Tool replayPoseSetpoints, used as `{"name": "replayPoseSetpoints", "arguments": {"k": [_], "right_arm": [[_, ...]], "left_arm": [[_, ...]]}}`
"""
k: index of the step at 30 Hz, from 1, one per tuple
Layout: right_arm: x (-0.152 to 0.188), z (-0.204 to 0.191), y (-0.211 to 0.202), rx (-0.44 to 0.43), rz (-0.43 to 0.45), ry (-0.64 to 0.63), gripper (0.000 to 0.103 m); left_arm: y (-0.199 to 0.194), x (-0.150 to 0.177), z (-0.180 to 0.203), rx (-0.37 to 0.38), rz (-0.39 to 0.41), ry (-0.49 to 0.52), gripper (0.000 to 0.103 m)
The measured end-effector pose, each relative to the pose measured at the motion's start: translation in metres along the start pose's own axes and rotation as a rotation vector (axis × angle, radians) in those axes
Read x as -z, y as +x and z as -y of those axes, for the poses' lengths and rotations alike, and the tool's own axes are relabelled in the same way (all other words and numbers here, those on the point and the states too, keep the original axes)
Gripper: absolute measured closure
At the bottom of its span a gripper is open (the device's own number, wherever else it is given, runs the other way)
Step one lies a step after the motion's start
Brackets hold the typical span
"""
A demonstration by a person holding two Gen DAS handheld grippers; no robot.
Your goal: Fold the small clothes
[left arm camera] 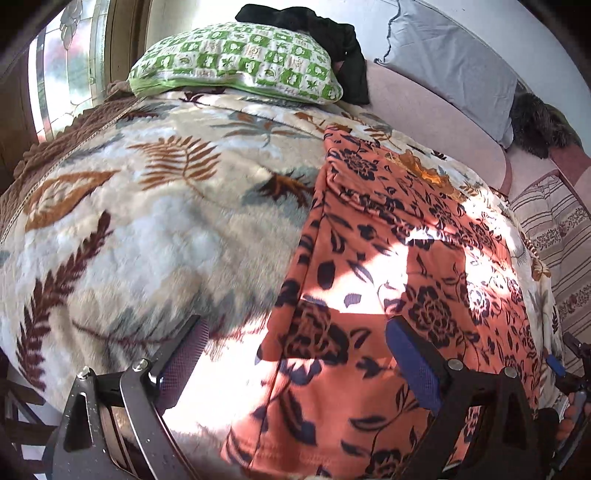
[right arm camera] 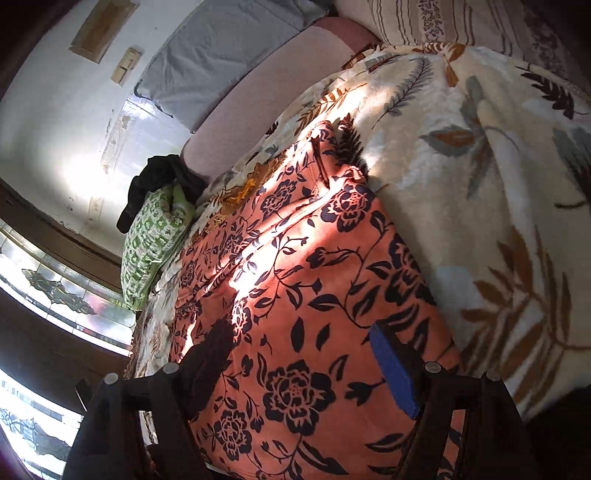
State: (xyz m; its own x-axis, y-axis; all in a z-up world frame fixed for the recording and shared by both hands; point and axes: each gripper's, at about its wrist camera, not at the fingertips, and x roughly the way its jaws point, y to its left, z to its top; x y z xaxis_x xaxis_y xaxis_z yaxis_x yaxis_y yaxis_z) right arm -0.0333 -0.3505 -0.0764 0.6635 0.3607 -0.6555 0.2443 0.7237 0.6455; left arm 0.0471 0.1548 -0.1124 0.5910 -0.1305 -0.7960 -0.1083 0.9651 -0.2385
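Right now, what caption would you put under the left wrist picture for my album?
Open left gripper hovering over an orange cloth with dark flowers spread on a fluffy cream leaf-print blanket.

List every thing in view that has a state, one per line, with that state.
Orange floral garment: lying spread on the leaf-print blanket, one long edge folded over, not gripped.
Leaf-print blanket: laid out over the bed.
Green patterned pillow: lying flat at the blanket's far end.
Black cloth: crumpled, draped over the pillow.
Left tool: open, above the garment's edge.
Right tool: open, above the garment.
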Motion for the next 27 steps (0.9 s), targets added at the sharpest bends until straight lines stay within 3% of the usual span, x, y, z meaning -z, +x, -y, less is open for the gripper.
{"name": "replayPoseSetpoints", "arguments": {"k": [5, 13, 27], "right_arm": [[0.010, 0.025, -0.024, 0.050, -0.006, 0.048, 0.024], [0.035, 0.055, -0.040, 0.024, -0.043, 0.120, 0.024], [0.023, 0.063, -0.018, 0.066, -0.099, 0.070, 0.024]], "left_arm": [[-0.006, 0.029, -0.013, 0.019, -0.058, -0.029, 0.005], [-0.014, 0.043, -0.012, 0.051, -0.080, -0.021, 0.005], [-0.012, 0.049, -0.007, 0.076, -0.105, -0.021, 0.005]]}}
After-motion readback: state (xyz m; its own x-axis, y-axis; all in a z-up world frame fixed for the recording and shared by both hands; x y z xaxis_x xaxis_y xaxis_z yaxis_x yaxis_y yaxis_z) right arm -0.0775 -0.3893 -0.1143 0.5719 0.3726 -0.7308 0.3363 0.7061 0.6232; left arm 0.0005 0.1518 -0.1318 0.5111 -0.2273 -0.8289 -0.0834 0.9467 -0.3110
